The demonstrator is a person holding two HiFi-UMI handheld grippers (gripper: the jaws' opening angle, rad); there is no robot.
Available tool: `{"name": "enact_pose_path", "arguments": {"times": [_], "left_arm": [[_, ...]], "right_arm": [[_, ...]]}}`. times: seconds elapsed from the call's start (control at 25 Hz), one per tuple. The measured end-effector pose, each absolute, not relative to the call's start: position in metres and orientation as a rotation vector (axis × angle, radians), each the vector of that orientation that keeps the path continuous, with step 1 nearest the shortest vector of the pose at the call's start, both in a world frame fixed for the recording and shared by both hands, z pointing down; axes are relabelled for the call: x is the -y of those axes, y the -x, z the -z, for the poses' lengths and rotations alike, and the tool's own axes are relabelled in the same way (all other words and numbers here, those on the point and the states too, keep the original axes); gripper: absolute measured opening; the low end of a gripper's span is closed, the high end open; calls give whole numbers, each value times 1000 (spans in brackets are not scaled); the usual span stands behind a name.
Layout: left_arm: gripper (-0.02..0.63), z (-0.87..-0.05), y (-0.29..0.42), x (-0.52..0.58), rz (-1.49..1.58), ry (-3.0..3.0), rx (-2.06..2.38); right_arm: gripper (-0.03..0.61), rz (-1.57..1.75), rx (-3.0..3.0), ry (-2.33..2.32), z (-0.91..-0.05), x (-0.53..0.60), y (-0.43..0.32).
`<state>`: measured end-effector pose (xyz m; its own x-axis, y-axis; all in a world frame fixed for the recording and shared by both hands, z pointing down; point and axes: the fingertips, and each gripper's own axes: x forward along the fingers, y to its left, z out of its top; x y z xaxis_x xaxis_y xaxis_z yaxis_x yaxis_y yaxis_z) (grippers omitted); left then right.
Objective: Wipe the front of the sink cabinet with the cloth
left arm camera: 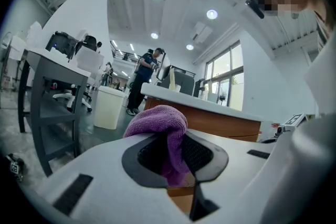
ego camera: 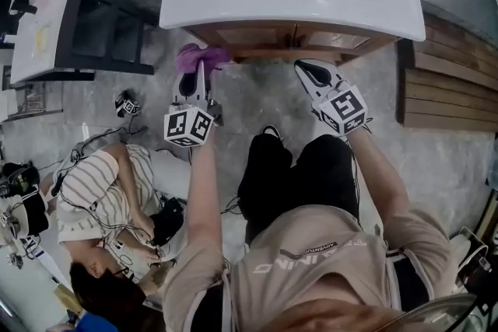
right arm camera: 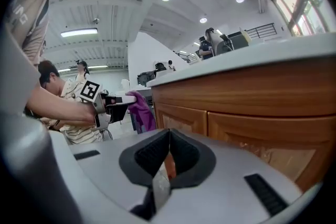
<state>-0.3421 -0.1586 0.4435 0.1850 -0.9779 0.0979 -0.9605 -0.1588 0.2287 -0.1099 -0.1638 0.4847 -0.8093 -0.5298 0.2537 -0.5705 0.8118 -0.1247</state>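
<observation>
Cloth (left arm camera: 157, 122) clamped in L claw (left arm camera: 173, 160); R claw (right arm camera: 167, 157) pressed together (empty); cabinet front (ego camera: 264, 37) mostly hidden under sink (ego camera: 194, 12).

Open-plan lab: desks (left arm camera: 52, 63), freestanding sink cabinet (ego camera: 289, 34)

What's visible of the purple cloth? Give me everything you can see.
The purple cloth, fuzzy like microfibre, is bunched into a soft wad. The left gripper is shut on it: one fold hangs down between the jaws, and the bulk bulges past the tips. It is held off the floor by the left corner of the wooden sink cabinet front, just below the white basin rim; whether it touches the wood cannot be told.
</observation>
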Motion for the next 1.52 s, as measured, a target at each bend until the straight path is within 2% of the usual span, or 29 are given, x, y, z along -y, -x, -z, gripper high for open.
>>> {"name": "enact_pose_path", "arguments": {"times": [0.44,0.72,1.2,1.52], "left_arm": [[67,-511,356,184,77,-2320,1917],[67,-507,366,191,82,-2410,1980],[67,-492,373,218,48,-2399,2023],[67,-488,351,232,-38,-2398,2111]], "right_arm": [[14,-179,2939,-722,-583,169,149],[13,-95,3050,-625,-600,166,165],[13,-37,3032,-672,-592,151,123],[13,-61,3025,-797,-598,157,84]]}}
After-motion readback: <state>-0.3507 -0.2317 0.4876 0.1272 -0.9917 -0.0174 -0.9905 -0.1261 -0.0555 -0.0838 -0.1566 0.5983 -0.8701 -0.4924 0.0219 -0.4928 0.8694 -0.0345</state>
